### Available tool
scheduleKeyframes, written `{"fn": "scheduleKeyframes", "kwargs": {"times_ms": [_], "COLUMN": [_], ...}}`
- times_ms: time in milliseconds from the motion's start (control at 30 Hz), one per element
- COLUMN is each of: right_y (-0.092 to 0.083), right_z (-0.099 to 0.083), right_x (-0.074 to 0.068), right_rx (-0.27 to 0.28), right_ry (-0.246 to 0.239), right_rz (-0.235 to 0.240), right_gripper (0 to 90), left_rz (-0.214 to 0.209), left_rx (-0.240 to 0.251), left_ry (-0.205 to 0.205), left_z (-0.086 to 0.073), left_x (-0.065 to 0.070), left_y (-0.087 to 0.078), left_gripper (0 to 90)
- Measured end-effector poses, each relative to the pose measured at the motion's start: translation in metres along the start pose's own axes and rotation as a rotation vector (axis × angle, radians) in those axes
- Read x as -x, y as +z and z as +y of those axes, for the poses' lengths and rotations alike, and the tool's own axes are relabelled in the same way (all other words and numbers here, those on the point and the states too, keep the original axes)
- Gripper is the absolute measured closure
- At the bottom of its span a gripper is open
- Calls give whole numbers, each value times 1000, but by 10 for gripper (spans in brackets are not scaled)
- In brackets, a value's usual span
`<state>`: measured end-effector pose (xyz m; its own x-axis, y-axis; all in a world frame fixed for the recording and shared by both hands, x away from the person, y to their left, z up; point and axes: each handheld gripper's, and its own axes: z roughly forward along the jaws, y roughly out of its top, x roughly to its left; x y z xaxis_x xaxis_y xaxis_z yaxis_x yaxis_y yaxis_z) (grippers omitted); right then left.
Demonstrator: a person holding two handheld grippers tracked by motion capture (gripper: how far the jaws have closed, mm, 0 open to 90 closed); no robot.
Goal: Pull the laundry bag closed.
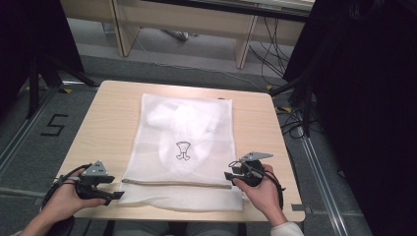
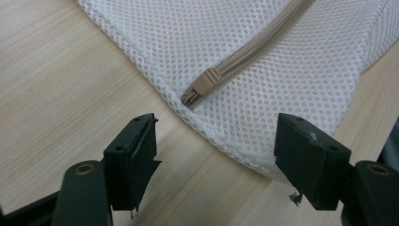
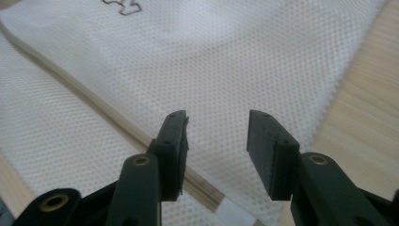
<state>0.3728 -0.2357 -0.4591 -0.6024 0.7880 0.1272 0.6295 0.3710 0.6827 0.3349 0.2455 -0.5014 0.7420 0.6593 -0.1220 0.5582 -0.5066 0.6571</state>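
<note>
A white mesh laundry bag (image 1: 184,147) with something white inside lies flat on the wooden table (image 1: 108,118); a small black garment symbol (image 1: 183,149) is printed on it. Its beige zipper (image 1: 177,184) runs across near the front edge. My left gripper (image 1: 114,189) is open at the bag's front left corner. In the left gripper view the mesh bag (image 2: 291,66) fills the upper part, and the zipper slider (image 2: 203,86) lies just ahead of the left gripper (image 2: 215,148). My right gripper (image 1: 229,171) is open at the bag's right edge. In its own view the right gripper (image 3: 217,139) hovers over the mesh bag (image 3: 226,61) by the zipper (image 3: 108,113).
Both hands rest near the table's front edge (image 1: 196,216). Bare wood lies on either side of the bag. Beyond the table are floor cables (image 1: 275,59), a wooden bench frame (image 1: 196,24) and dark curtains (image 1: 364,98).
</note>
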Motion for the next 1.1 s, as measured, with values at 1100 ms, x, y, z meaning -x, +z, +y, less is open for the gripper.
{"fn": "scheduleKeyframes", "kwargs": {"times_ms": [1100], "right_y": [45], "right_z": [53], "right_x": [-90], "right_rx": [-25], "right_ry": [-274], "right_rz": [172], "right_gripper": [503], "left_rz": [-18], "left_rx": [-6], "left_ry": [-27], "left_z": [0], "left_x": [1], "left_y": [3], "left_gripper": [284]}}
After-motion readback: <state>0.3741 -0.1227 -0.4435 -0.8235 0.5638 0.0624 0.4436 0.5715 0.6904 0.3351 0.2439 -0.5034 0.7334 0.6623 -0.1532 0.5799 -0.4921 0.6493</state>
